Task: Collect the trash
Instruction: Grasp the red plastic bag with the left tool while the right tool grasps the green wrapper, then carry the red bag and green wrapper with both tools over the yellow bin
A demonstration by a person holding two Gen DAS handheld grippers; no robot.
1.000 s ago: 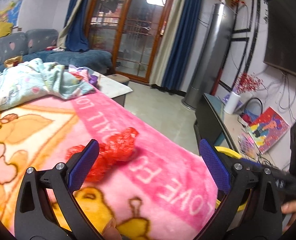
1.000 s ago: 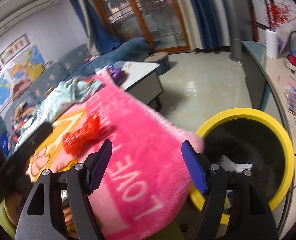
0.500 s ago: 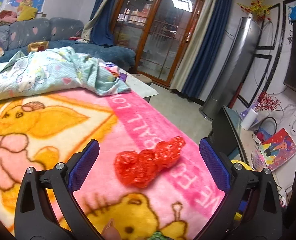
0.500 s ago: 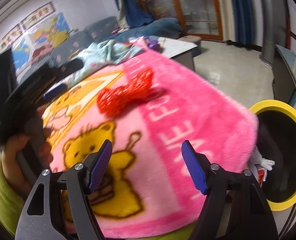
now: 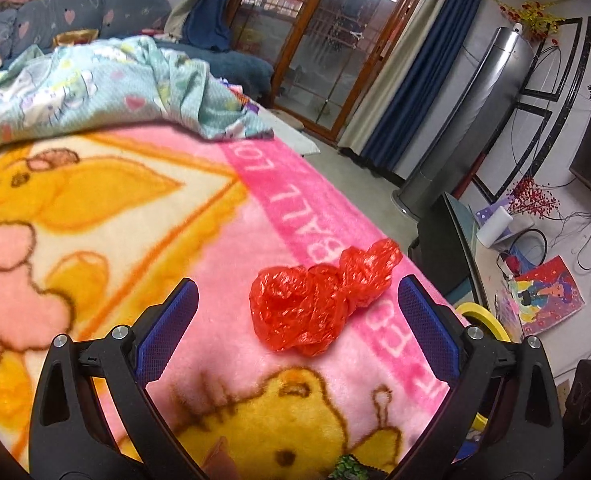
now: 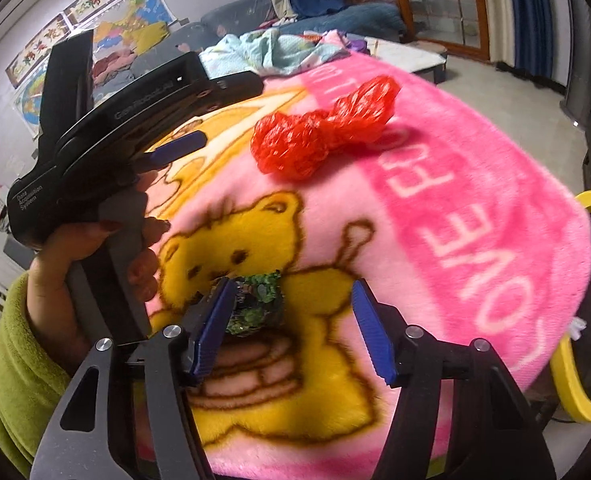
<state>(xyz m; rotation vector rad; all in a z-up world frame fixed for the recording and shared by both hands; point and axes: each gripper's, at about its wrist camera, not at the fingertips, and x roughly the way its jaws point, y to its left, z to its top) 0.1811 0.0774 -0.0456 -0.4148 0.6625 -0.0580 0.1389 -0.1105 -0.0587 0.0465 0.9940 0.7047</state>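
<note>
A crumpled red plastic bag (image 5: 319, 302) lies on the pink cartoon blanket (image 5: 107, 232). My left gripper (image 5: 297, 326) is open, and the bag lies just ahead of it between the blue pads. In the right wrist view the bag (image 6: 323, 132) lies at the upper middle. My right gripper (image 6: 295, 328) is open over the blanket (image 6: 475, 208), with a dark green crumpled wrapper (image 6: 257, 304) against its left pad (image 6: 213, 328). The yellow-rimmed black bin (image 6: 575, 384) stands at the blanket's right edge; its rim also shows in the left wrist view (image 5: 483, 316).
A light blue patterned blanket (image 5: 95, 92) is bunched at the far end. The left hand-held gripper body (image 6: 115, 128) and hand fill the right wrist view's left side. A dark TV stand (image 5: 447, 240) with clutter stands to the right, beyond tiled floor (image 5: 359, 176).
The left gripper has moved forward and the red bag now lies between its pads. The right gripper has swung left, away from the bin, and down over the blanket to the green wrapper.
</note>
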